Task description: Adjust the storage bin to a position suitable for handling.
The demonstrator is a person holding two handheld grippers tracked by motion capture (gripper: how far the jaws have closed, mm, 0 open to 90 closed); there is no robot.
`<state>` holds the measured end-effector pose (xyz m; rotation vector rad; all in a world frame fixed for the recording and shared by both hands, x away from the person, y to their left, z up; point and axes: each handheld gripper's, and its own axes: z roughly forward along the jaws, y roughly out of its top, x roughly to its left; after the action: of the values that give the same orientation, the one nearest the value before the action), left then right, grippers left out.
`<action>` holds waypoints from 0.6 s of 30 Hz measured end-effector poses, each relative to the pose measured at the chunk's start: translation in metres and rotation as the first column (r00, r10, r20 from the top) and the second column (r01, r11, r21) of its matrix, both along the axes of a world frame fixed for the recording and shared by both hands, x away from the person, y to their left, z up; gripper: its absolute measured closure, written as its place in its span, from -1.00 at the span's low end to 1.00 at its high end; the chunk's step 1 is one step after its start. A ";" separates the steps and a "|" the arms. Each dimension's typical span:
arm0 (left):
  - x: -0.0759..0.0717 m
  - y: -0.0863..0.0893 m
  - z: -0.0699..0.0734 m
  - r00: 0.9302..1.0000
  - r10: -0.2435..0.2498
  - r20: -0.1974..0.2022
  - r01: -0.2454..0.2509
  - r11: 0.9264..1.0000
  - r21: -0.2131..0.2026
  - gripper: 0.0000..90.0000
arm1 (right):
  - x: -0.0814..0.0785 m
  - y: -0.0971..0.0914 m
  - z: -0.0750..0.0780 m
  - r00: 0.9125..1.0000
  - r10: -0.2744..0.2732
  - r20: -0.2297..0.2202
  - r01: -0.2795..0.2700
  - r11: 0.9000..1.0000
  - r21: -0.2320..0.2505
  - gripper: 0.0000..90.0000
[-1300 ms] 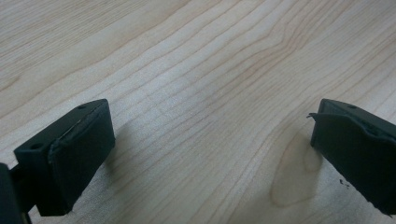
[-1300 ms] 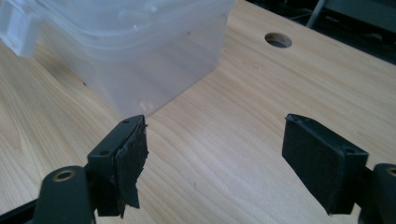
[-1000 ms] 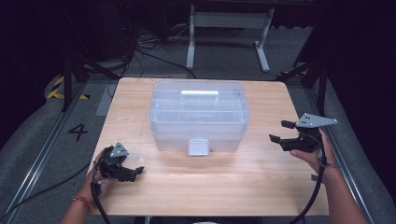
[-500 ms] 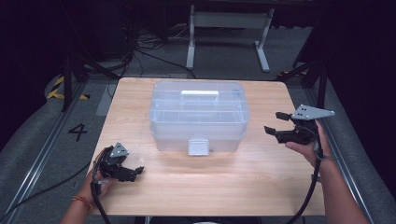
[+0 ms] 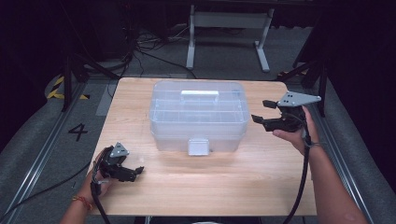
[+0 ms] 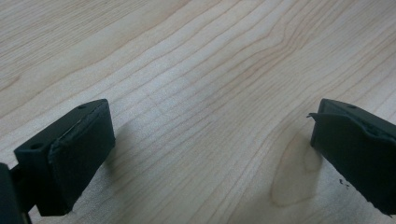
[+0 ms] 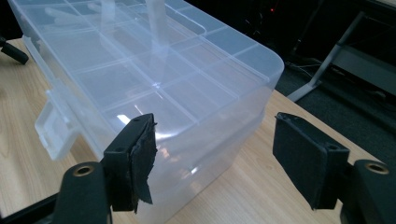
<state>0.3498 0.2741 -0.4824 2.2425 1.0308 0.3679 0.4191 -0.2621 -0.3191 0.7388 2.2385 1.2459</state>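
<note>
A clear plastic compartment box (image 5: 197,114) with a closed lid, a white handle (image 5: 200,93) and a front latch (image 5: 198,147) stands in the middle of the wooden table (image 5: 233,186). My right gripper (image 5: 260,111) hovers just off the box's right end, pointing at it. Its jaws have just been closing a little but stand open, with nothing between them. The right gripper view has the box's corner (image 7: 154,70) just beyond the right gripper (image 7: 215,154). My left gripper (image 5: 136,173) rests low at the table's front left, open over bare wood (image 6: 205,140).
A metal stand (image 5: 229,21) and loose cables (image 5: 140,56) lie on the dark floor behind the table. A floor marking "4" (image 5: 77,131) and a rail run along the left side. The table's right edge passes under my right hand.
My right gripper has risen and moved left toward the box's right end. The left gripper and the box have stayed put.
</note>
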 end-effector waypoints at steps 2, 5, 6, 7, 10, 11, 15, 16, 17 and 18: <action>0.000 0.000 0.000 1.000 0.000 0.000 0.000 1.000 0.000 -1.00 | 0.003 0.007 0.002 1.000 0.002 0.002 -0.002 1.000 -0.005 -0.30; 0.000 0.000 0.000 1.000 0.000 0.000 0.000 1.000 0.000 -1.00 | 0.007 0.014 0.003 1.000 0.004 -0.005 -0.004 1.000 -0.014 -0.27; 0.000 0.000 0.000 1.000 0.000 0.000 0.000 1.000 0.000 -1.00 | 0.010 0.020 0.004 1.000 0.010 -0.010 -0.010 1.000 -0.016 -0.26; 0.000 0.000 0.000 1.000 0.000 0.000 0.000 1.000 0.000 -1.00 | 0.012 0.024 0.004 1.000 0.013 -0.017 -0.013 1.000 -0.017 -0.24; 0.000 0.000 0.000 1.000 0.000 0.000 0.000 1.000 0.000 -1.00 | 0.015 0.030 0.006 1.000 0.018 -0.016 -0.019 1.000 -0.022 -0.21; 0.000 0.000 0.000 1.000 -0.001 0.007 0.001 1.000 0.004 -1.00 | 0.018 0.037 0.008 0.999 0.037 -0.021 -0.038 0.999 -0.017 -0.19; 0.000 0.000 0.000 1.000 0.000 0.002 0.000 1.000 0.001 -1.00 | 0.023 0.052 0.014 0.998 0.065 -0.018 -0.066 0.997 -0.037 -0.13; 0.000 0.000 0.000 1.000 -0.001 0.006 0.001 1.000 0.003 -1.00 | 0.025 0.056 0.016 0.997 0.069 -0.022 -0.070 0.997 -0.039 -0.13; 0.000 0.000 0.000 1.000 -0.001 0.006 0.001 1.000 0.003 -1.00 | 0.026 0.059 0.017 0.997 0.072 -0.021 -0.073 0.996 -0.045 -0.13; 0.000 0.000 0.000 1.000 0.000 -0.001 0.000 1.000 -0.001 -1.00 | 0.026 0.059 0.017 0.997 0.072 -0.021 -0.073 0.996 -0.045 -0.13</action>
<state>0.3498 0.2740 -0.4825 2.2418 1.0315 0.3662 0.4451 -0.2031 -0.3018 0.6609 2.3203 1.2213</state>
